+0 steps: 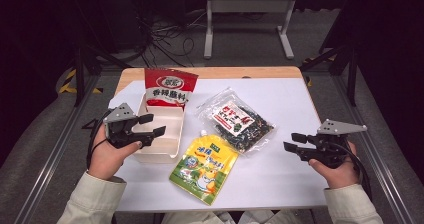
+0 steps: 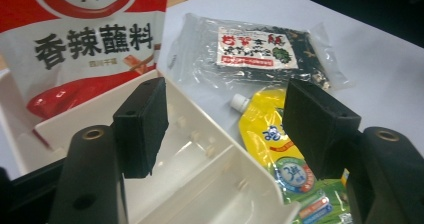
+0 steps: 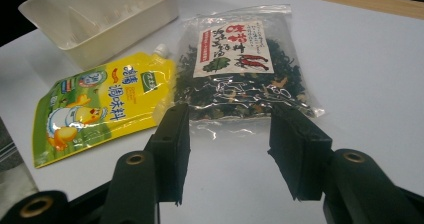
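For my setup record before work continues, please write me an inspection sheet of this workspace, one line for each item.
Surface: white sheet covers the table; wooden edge shows at the far side.
Job's things: red-and-white sachet leans in the far compartment of the white divided tray; yellow spout pouch and clear bag of dark dried greens lie flat beside the tray.
Clutter: nothing seen.
Grippers: left tool open over the tray, holding nothing; right tool open near the table's right edge, holding nothing.
Cables: black cable trails from the left tool; loose cables on the floor behind.
Surroundings: dark room, white metal frame beyond the table.
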Available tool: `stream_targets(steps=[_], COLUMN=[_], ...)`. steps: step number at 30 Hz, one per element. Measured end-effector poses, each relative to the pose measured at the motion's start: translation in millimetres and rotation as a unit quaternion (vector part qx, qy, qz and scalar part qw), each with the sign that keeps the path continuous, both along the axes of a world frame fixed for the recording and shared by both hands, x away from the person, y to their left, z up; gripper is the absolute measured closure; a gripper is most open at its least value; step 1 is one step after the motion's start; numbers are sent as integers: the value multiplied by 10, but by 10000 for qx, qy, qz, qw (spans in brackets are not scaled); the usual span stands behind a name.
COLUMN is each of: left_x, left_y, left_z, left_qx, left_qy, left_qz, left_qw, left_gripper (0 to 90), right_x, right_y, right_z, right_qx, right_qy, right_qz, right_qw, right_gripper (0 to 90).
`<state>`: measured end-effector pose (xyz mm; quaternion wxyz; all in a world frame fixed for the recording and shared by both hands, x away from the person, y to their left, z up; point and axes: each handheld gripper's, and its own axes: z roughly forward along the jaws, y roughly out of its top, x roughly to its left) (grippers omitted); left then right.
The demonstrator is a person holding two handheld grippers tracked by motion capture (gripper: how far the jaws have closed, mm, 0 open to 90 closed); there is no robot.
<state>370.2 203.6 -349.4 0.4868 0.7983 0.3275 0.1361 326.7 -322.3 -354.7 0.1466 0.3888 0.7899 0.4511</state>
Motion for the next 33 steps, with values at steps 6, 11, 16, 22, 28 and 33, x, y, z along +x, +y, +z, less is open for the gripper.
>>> stream_targets(steps=[6,11,16,22,28,33], left_x=[-67,-130,-190,-297,-416,-481], left_y=[-65,-86,-28,70,144,213], left_z=[-11,-60,-88,-103,-110,-125], left_qx=[4,31,54,35,60,25], left_qy=[6,40,11,16,37,59], left_qz=[-22,-51,52,213,315,411], left_qw=[10000,10000,10000,9998,9995,9991], left_gripper=[313,305,303,296,293,291], right_x=[164,319,475,675,913,1104], right_y=[65,136,210,321,401,451], right_z=[35,40,39,33,6,-13], right_qx=[-208,-226,-231,-295,-361,-320], right_qy=[26,-89,38,117,214,298], right_qz=[47,175,174,198,133,128], right_qw=[9998,9996,9996,9993,9990,9990], right_gripper=[515,528,494,478,474,474])
